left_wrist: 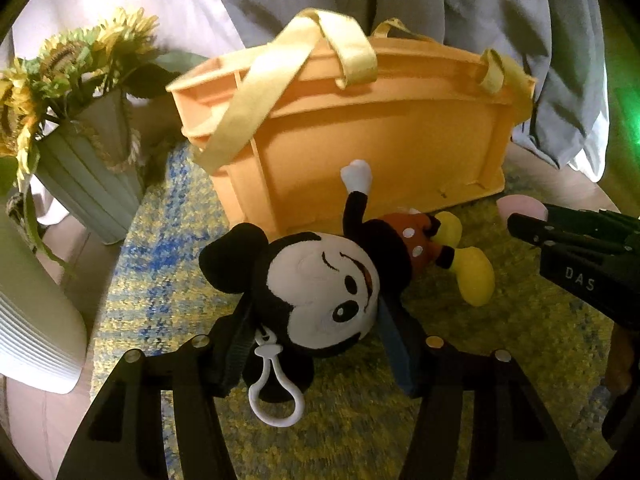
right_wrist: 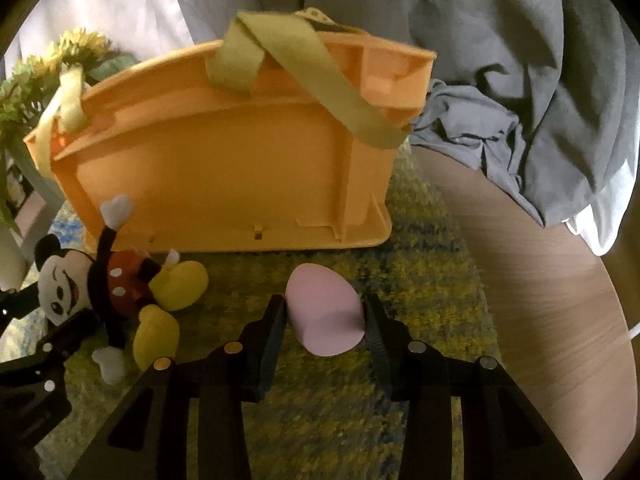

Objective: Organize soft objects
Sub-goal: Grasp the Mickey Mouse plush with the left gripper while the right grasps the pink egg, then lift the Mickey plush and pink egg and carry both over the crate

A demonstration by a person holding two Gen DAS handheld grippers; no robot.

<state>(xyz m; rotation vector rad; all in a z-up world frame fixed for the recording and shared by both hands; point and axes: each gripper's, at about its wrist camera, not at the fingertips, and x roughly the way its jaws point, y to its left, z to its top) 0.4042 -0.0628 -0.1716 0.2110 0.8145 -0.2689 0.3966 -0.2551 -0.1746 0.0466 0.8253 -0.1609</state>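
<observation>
Your left gripper [left_wrist: 316, 344] jaws pinch the mouse plush [left_wrist: 328, 280], right gripper [right_wrist: 326, 320] jaws squeeze the pink foam piece [right_wrist: 324, 316]; the orange bin [right_wrist: 224, 168] hasn't got either yet.

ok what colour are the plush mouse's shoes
Yellow shoes on the plush mouse; clearest in the left wrist view.

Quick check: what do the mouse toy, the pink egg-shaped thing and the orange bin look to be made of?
Mouse toy: plush fabric, fuzzy matte nap, stitched face.
Pink egg-shaped thing: probably foam or soft rubber, smooth and matte; unclear which.
Orange bin: rigid moulded plastic with ribs.
</observation>
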